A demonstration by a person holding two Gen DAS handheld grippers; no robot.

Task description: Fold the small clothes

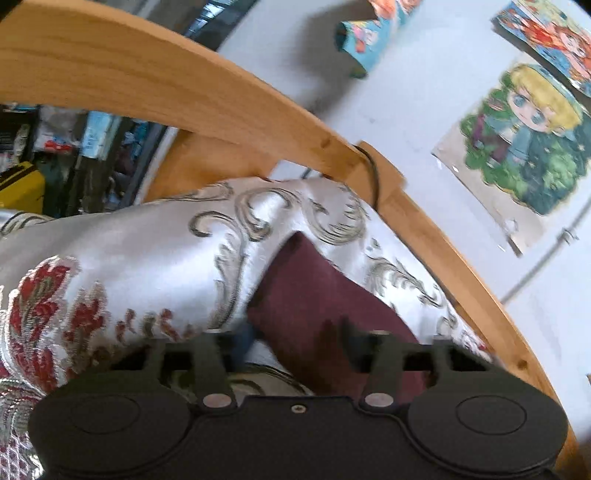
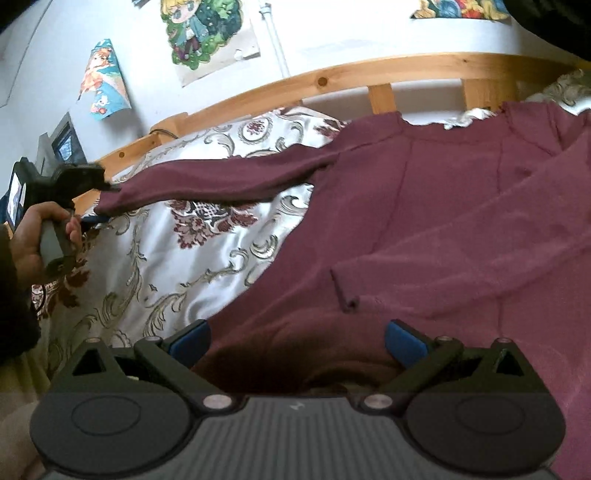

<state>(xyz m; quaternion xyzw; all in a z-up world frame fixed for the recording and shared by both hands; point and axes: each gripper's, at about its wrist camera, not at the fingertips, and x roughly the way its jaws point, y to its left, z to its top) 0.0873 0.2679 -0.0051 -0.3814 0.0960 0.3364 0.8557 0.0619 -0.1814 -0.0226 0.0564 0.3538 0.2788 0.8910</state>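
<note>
The maroon sweater [image 2: 424, 206] lies on the floral bedspread [image 2: 184, 266]; the left gripper [image 2: 105, 184] pinches its far-left sleeve cuff, the right gripper [image 2: 297, 345] gapes empty above its near hem.

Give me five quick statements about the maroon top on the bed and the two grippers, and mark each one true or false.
1. The maroon top lies on a patterned bedspread. True.
2. The right gripper has its jaws shut tight on the hem. False: the jaws stand wide apart, over the fabric without pinching it.
3. The left gripper is at the cuff end of one sleeve, which is stretched out sideways. True.
4. The bed frame is black metal. False: it is light wood.
5. The wall behind the bed is bare. False: cartoon posters hang on it.
</note>
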